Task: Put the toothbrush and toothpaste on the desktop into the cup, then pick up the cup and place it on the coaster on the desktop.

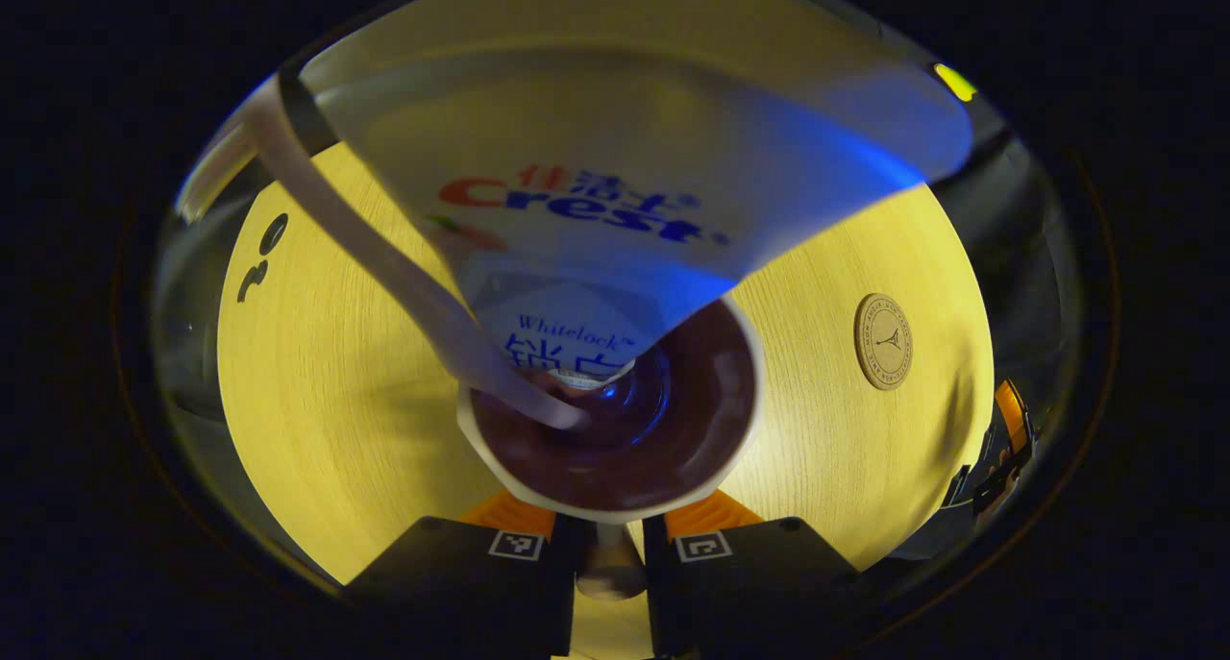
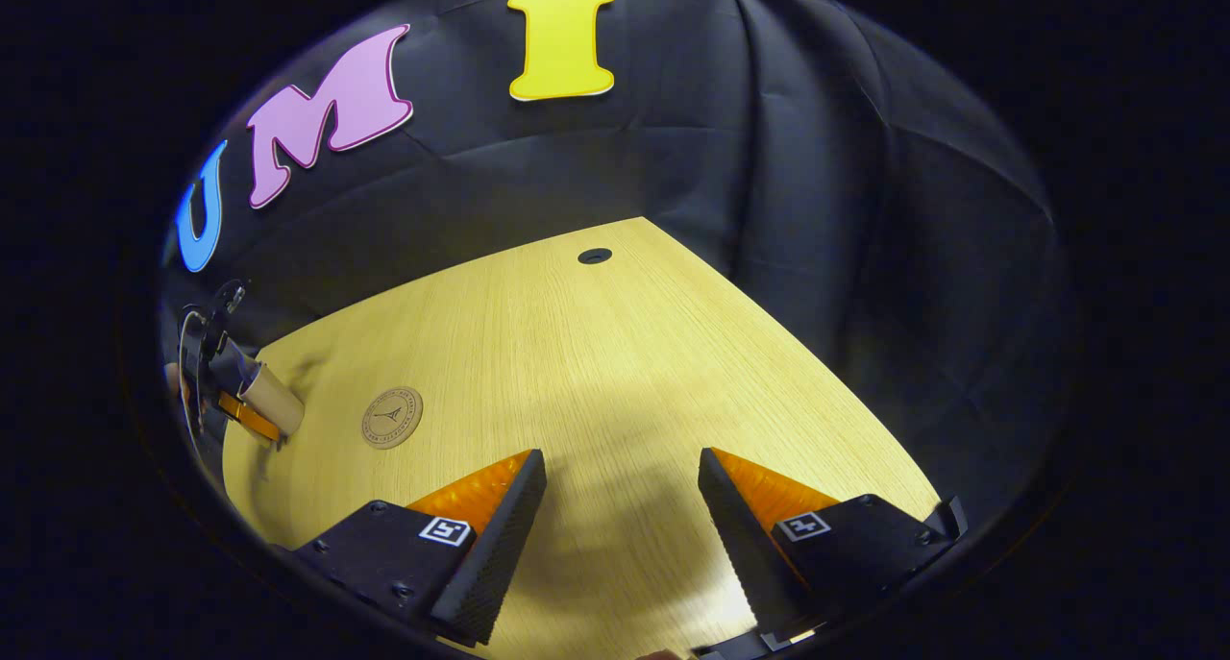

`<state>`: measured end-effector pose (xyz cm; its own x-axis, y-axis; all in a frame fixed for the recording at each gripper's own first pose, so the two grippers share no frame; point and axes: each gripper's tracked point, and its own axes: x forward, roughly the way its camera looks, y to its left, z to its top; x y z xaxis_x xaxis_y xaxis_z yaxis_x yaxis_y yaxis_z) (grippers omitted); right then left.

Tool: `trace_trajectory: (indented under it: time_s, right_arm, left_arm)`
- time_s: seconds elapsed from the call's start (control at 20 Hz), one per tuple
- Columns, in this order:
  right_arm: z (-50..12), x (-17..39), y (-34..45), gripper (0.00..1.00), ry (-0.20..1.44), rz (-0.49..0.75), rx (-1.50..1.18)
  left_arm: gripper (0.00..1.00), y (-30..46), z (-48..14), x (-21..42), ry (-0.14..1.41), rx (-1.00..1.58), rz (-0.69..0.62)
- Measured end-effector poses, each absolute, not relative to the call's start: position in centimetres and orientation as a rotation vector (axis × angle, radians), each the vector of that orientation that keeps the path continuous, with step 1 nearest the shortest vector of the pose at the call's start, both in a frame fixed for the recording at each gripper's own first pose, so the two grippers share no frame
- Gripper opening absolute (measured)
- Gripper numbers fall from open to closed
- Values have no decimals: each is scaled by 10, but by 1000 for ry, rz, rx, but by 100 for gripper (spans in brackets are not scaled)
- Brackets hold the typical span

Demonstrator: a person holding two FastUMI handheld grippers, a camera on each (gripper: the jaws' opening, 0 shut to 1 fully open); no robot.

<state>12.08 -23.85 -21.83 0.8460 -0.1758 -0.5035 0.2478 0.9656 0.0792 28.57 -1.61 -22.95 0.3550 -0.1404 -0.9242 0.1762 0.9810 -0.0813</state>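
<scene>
In the left gripper view, the left gripper (image 1: 609, 545) sits directly at the near rim of the cup (image 1: 615, 429), its two fingers drawn close together with the handle of the cup pinched between them, so it appears clamped on the handle; the contact itself is dim and partly hidden, so this is the likeliest reading rather than a certain one. The cup is seen from above, its dark interior open to the camera. The toothpaste tube (image 1: 615, 189) stands in the cup, cap end down, its flat crimped end fanning wide toward the camera. The toothbrush (image 1: 384, 266) leans in the same cup beside the tube, its handle angling up and to the left. The round coaster (image 1: 883, 341) lies flat on the wooden desktop (image 1: 317, 391), to the right of the cup and apart from it. In the right gripper view, the right gripper (image 2: 623, 506) hangs over bare desktop with its fingers spread wide and nothing between them. The coaster lies to its left, with the cup and left gripper farther left at the edge.
</scene>
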Motion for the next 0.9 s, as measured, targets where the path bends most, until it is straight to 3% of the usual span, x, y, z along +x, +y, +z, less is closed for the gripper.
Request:
trace_trajectory:
  time_s: [0.1, 0.15, 0.2, 0.35, 0.6, 0.65, 0.7, 0.75, 0.9]
  right_arm:
    - [-220, 120, -240, 99, 521, -227, 142]
    - [-220, 119, -240, 99, 522, -227, 142]
    - [-221, 119, -240, 98, 524, -228, 141]
    - [-221, 118, -239, 99, 526, -227, 134]
    - [-221, 116, -238, 98, 531, -223, 123]
    - [-221, 116, -239, 99, 529, -223, 122]
    - [-221, 116, -240, 99, 529, -222, 122]
    - [-221, 116, -240, 99, 531, -222, 124]
    - [-225, 114, -240, 99, 544, -223, 142]
  left_arm:
    - [38, -14, -230, 286, 1192, 42, -195]
    - [33, -14, -229, 286, 1188, 40, -184]
    - [36, -16, -230, 286, 1184, 41, -178]
    - [30, -16, -229, 287, 1165, 30, -169]
    - [35, -12, -225, 284, 1146, 13, -139]
    - [30, -11, -219, 285, 1134, 16, -142]
    - [35, -12, -214, 285, 1124, 22, -148]
    - [30, -12, -210, 285, 1117, 38, -156]
    - [30, -18, -193, 279, 1108, 93, -195]
